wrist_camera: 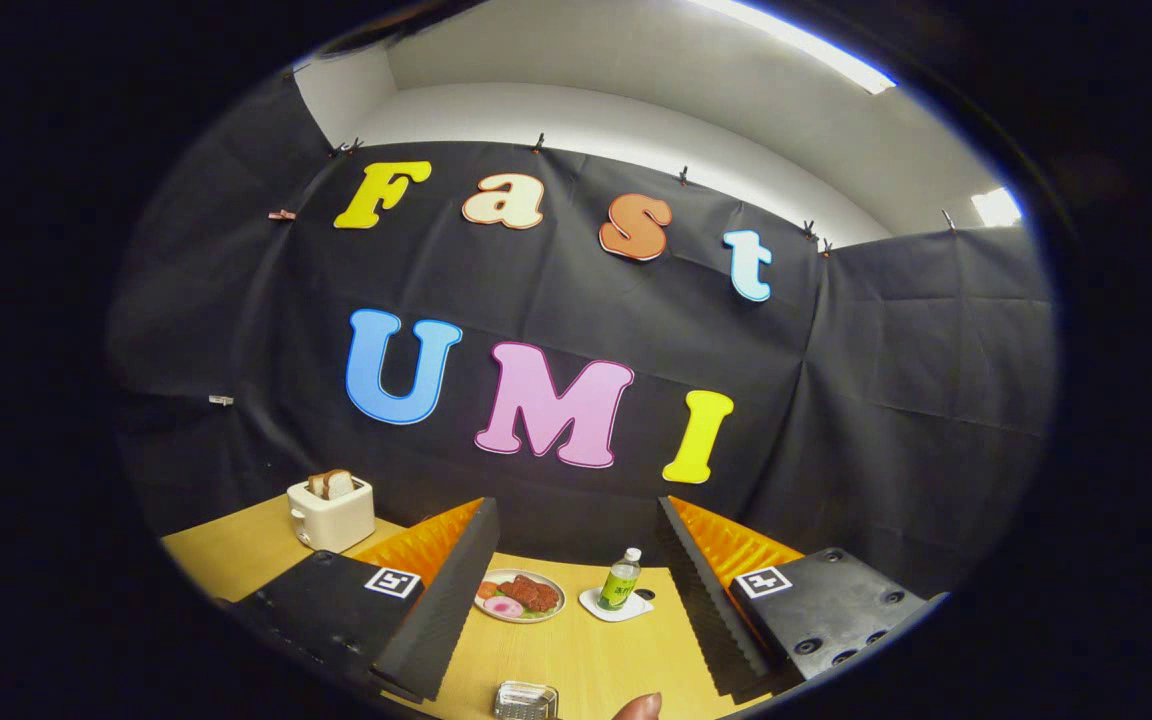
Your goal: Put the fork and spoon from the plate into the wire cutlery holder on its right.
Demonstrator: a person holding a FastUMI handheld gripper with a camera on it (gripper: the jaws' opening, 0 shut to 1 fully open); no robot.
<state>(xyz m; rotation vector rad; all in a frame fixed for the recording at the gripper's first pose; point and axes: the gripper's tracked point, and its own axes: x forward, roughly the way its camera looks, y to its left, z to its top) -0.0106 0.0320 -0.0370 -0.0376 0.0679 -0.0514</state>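
A pale wooden table [576, 650] runs from the fingers to the black cloth wall behind it. The gripper [576, 600] is held above the table with its fingers spread wide apart, gripping nothing; the left finger [446, 600] and the right finger [706, 600] frame the middle of the table between them.

Beyond the left finger, near the wall, a cream toaster [332, 513] stands on the table with slices of brown-crusted bread [331, 484] sticking up out of its slots.

Between the fingers and well ahead of them lies a round plate [520, 596] carrying dark red-brown pieces of food with pink and green bits beside them; whether a fork or spoon lies on it is too small to tell. Just to the right of the plate a small green bottle with a white cap [621, 580] stands upright on a white saucer-like dish [614, 605].

Nearest to the camera, between the fingers, a small shiny wire or metal container [525, 701] sits on the table, partly cut off from sight. Just to its right, a fingertip of a person [639, 708] pokes up.
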